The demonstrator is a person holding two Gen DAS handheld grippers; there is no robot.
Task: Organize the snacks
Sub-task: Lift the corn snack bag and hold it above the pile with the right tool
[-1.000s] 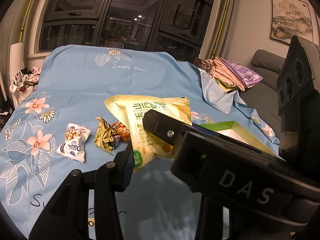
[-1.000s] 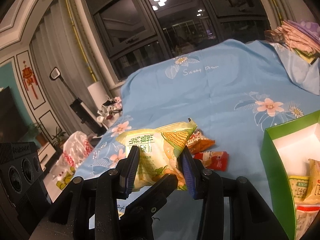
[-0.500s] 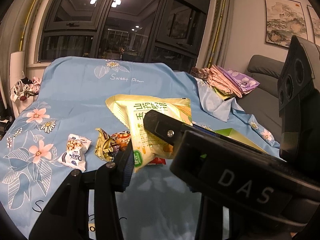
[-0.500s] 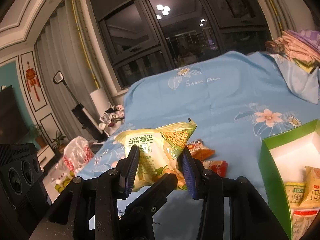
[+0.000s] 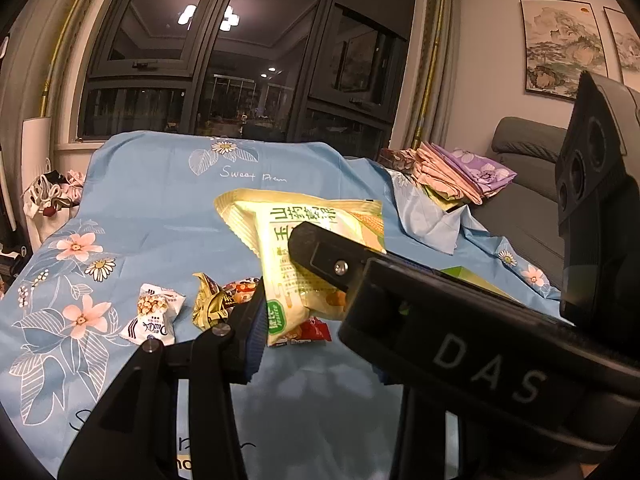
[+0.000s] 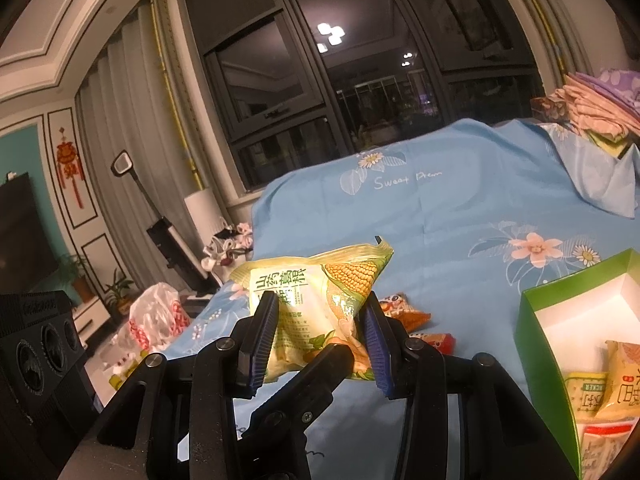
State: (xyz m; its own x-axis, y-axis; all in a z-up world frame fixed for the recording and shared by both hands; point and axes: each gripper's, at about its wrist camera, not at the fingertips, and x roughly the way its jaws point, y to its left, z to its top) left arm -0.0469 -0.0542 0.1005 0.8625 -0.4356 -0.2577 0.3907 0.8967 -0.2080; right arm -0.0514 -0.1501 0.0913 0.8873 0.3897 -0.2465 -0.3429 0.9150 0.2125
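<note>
I have lifted the corn snack bag (image 6: 316, 304) higher off the blue bedsheet (image 6: 460, 216), and my right gripper (image 6: 316, 344) has carried it closer to the green box (image 6: 536, 344).

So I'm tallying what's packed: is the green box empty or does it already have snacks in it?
Not empty. The green box is open-topped, and several yellow snack packets lie in its near corner; the far part shows bare white floor.

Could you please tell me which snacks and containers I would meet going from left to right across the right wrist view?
corn snack bag held in the right gripper → orange packet → red packet → green box
</note>
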